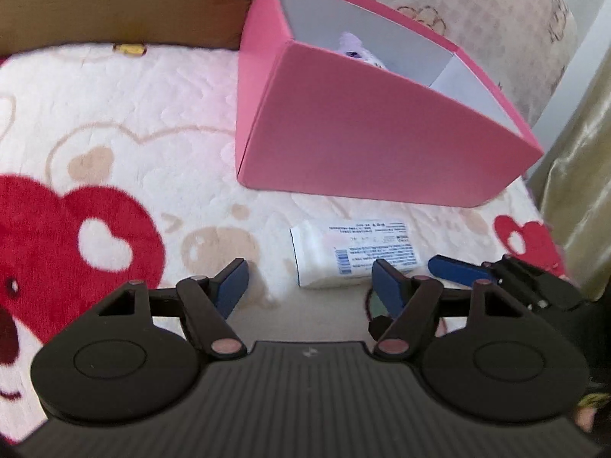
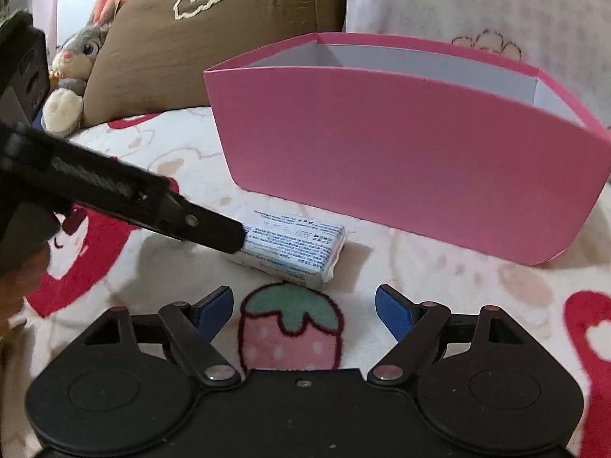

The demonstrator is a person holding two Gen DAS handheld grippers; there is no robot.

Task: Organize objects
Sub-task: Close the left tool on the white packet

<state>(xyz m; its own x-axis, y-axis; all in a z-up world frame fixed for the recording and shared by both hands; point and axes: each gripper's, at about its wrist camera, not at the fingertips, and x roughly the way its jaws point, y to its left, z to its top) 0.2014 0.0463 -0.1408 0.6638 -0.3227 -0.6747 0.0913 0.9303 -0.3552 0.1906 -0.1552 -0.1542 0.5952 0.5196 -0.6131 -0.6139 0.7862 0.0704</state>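
A white tissue pack (image 1: pixel 355 253) with blue print lies on the blanket in front of a pink box (image 1: pixel 366 145). My left gripper (image 1: pixel 309 282) is open, its jaws on either side of the pack's near end, not closed on it. A purple plush toy (image 1: pixel 357 47) sits inside the box. In the right wrist view the pack (image 2: pixel 294 250) lies ahead of my open, empty right gripper (image 2: pixel 303 305), and the left gripper's finger (image 2: pixel 214 229) covers the pack's left end. The pink box (image 2: pixel 412 168) stands behind. The right gripper's blue fingertip (image 1: pixel 458 269) shows beside the pack in the left wrist view.
A fleece blanket (image 1: pixel 114 133) with red hearts and a strawberry (image 2: pixel 292 328) covers the bed. A brown pillow (image 2: pixel 214 38) and a floral pillow (image 2: pixel 477 4) lean at the back. A grey bunny plush (image 2: pixel 74 72) sits far left. A small yellow item (image 1: pixel 131 49) lies by the brown pillow.
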